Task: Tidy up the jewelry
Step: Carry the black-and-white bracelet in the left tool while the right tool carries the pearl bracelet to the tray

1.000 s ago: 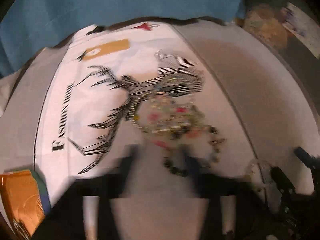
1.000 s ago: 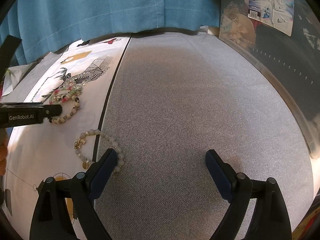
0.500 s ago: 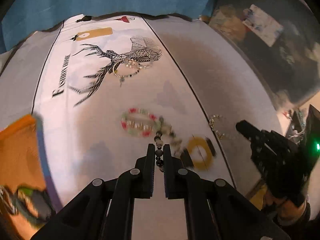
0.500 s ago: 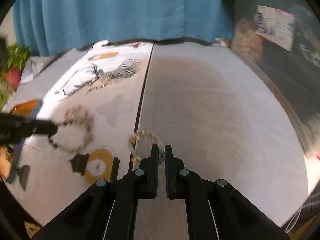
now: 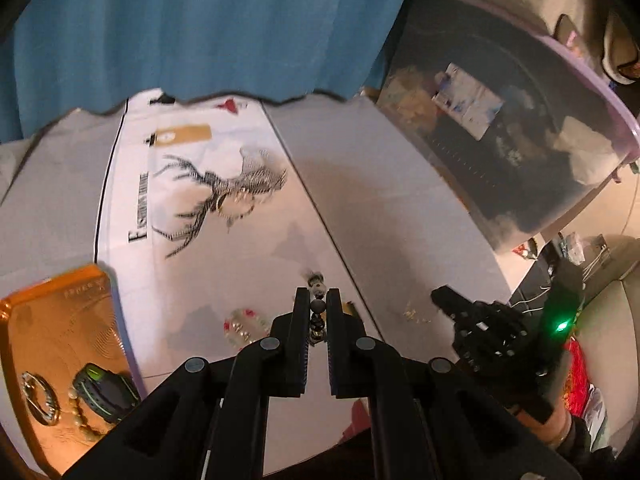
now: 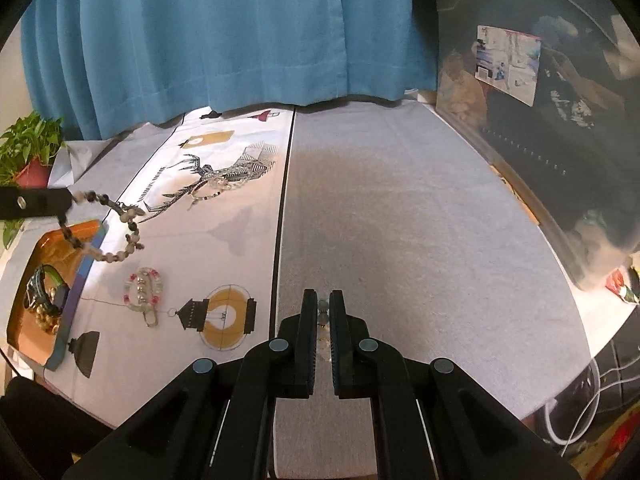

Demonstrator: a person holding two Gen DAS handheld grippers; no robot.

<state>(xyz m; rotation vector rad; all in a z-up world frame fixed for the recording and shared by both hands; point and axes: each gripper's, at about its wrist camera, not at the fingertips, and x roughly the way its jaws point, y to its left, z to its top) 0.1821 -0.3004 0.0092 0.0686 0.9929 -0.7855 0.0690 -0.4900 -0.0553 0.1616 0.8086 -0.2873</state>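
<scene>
My left gripper (image 5: 318, 306) is shut on a dark and pale beaded bracelet (image 5: 317, 300) and holds it in the air; in the right wrist view the bracelet (image 6: 108, 232) dangles from the left gripper (image 6: 70, 200) above the orange tray's edge. My right gripper (image 6: 323, 306) is shut on a pale beaded bracelet (image 6: 323, 312), lifted off the grey cloth; the right gripper also shows in the left wrist view (image 5: 440, 294). A pink and green bracelet (image 6: 144, 290) lies on the white printed cloth (image 6: 180, 248). More jewelry (image 6: 224, 184) lies on the deer print.
An orange tray (image 5: 60, 320) at the left holds a dark green watch (image 5: 102, 390), a ring-shaped piece (image 5: 38, 398) and beads. A dark plastic bin (image 6: 560, 140) stands at the right. A blue curtain (image 6: 240, 32) hangs behind. A potted plant (image 6: 28, 152) stands far left.
Both grippers have closed on bracelets and lifted them off the cloth. The left gripper has carried its bracelet left, toward the orange tray.
</scene>
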